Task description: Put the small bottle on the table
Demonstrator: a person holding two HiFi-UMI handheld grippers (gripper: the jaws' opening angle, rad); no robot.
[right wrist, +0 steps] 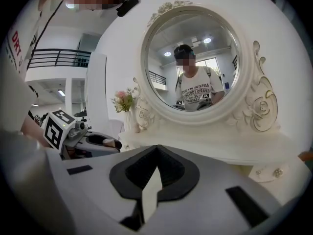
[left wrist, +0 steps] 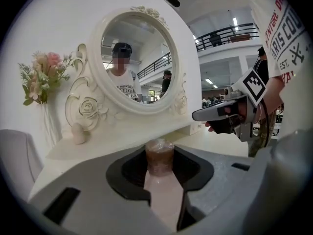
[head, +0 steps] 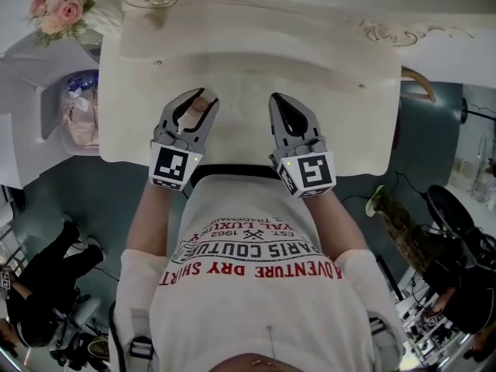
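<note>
Over the near edge of the white dressing table (head: pixel 256 68), the left gripper (head: pixel 201 101) is pinching the small bottle (left wrist: pixel 159 163) by its pale body, with the brown cap pointing toward the oval mirror (left wrist: pixel 137 62). Whether the bottle is touching the tabletop cannot be told. Just beside it, the right gripper (head: pixel 280 99) is hovering with its jaws pressed together. Pink flowers (head: pixel 62 6) are standing by the far left corner.

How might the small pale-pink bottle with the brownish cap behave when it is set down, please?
The small pale-pink bottle looks rigid: the left gripper clamps it without visible denting. Being slim, it may tip if released tilted. Its smooth, round body could then roll across the cream table.
</note>
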